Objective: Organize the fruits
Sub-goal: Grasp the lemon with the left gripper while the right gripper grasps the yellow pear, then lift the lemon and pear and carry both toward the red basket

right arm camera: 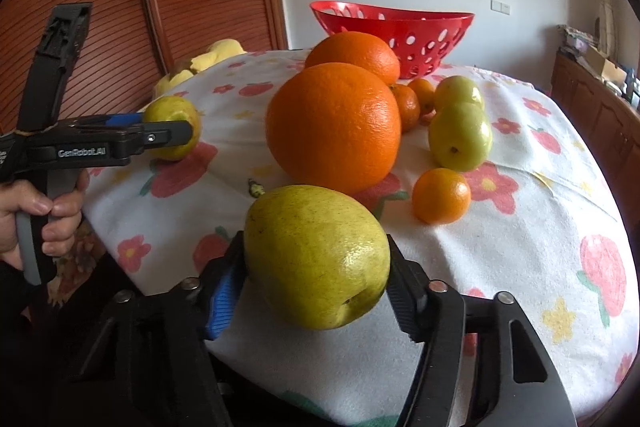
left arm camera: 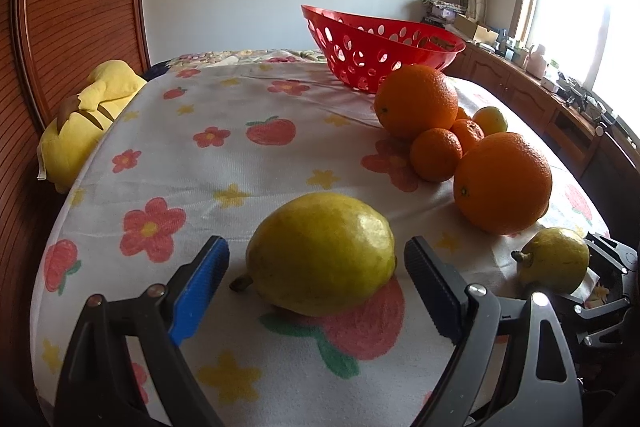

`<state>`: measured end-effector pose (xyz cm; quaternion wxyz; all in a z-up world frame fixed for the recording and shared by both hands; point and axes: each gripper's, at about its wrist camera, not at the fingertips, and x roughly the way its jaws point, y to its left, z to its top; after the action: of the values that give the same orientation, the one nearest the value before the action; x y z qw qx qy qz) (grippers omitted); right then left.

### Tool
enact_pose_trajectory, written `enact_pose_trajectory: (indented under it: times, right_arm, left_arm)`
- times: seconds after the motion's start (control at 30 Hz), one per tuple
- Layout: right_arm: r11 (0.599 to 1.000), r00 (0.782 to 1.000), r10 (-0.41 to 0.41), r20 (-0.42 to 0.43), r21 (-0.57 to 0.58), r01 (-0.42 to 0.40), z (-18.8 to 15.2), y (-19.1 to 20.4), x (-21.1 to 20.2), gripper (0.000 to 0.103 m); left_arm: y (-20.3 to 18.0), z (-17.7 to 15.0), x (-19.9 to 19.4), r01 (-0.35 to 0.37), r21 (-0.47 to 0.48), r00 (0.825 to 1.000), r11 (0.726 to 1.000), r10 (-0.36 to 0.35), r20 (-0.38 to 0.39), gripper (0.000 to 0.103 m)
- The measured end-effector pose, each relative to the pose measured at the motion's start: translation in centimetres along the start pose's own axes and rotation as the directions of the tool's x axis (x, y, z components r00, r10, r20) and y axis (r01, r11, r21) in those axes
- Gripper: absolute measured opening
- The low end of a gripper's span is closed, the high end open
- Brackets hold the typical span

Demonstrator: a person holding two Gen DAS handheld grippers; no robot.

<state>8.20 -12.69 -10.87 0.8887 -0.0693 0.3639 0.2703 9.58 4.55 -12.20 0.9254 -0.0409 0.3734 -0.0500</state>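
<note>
Right claw [right arm camera: 316, 291] pinching pear [right arm camera: 316, 259] near cloth edge; left claw [left arm camera: 316, 267] spread astride lemon [left arm camera: 320, 255].

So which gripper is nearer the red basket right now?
Neither clearly. The red basket sits at the table's far edge; left gripper and right gripper each straddle a lemon at the near edge.

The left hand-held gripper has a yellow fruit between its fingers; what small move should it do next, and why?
Probably close the left hand-held gripper on the yellow fruit. The fruit lies on the cloth between the open fingers, with gaps on both sides, so nothing grips it yet.
</note>
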Motion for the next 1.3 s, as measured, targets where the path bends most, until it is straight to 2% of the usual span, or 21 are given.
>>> enact_pose_trajectory:
  times: [0.13,0.2,0.23,0.9,1.3]
  right_arm:
    - [1.000,1.000,0.005,0.000,0.001,-0.005,0.0,-0.1,0.1,0.065]
    - [1.000,1.000,0.008,0.001,0.001,-0.008,0.0,-0.1,0.1,0.065]
    - [1.000,1.000,0.010,0.002,0.001,-0.010,0.0,-0.1,0.1,0.065]
    - [0.999,0.999,0.044,0.006,0.000,-0.044,0.0,-0.1,-0.1,0.064]
    - [0.996,0.994,0.085,0.076,-0.024,-0.083,1.9,0.7,-2.6,0.064]
  left_arm:
    - [0.2,0.1,0.3,-0.002,0.000,1.000,1.000,0.002,-0.006,0.090]
    - [0.4,0.1,0.4,0.013,-0.010,1.000,1.000,-0.013,-0.015,0.082]
    - [0.5,0.1,0.4,0.038,-0.020,0.999,0.999,-0.039,-0.016,0.073]
    - [0.2,-0.4,-0.5,0.042,-0.018,0.999,0.999,-0.042,0.016,0.072]
    - [-0.4,1.1,-3.3,0.052,0.006,0.995,0.999,-0.053,0.090,0.072]
